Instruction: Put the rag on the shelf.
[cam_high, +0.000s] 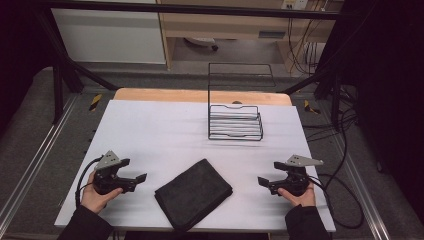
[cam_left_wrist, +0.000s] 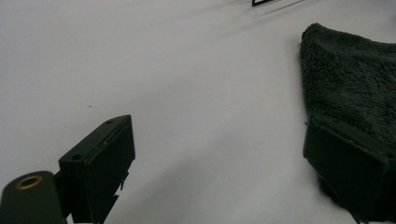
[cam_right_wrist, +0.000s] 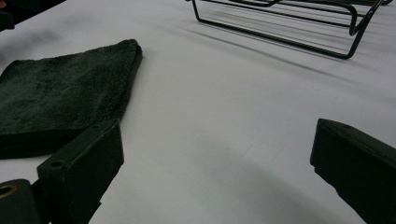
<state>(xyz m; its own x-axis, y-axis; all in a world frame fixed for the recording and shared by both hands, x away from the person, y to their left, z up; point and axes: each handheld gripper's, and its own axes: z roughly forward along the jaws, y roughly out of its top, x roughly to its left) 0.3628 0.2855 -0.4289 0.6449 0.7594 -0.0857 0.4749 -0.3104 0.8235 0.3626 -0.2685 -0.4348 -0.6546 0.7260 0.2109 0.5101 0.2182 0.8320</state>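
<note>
Folded dark towel (cam_high: 193, 194) lies on the white worktop (cam_high: 150, 130), in front of the wire rack (cam_high: 235, 122). Left gripper (cam_high: 140, 178) and right gripper (cam_high: 262, 182) flank the towel, jaws apart, empty. Best pinch opposite corners low, together.

Table (cam_high: 150, 125): white sheet | Near centre: folded dark towel (cam_high: 194, 193), lying flat | Far, right of centre: black wire rack (cam_high: 235, 122) | Left gripper (cam_high: 140, 178) and right gripper (cam_high: 261, 181): either side of towel, apart from it, jaws parted, nothing between
</note>
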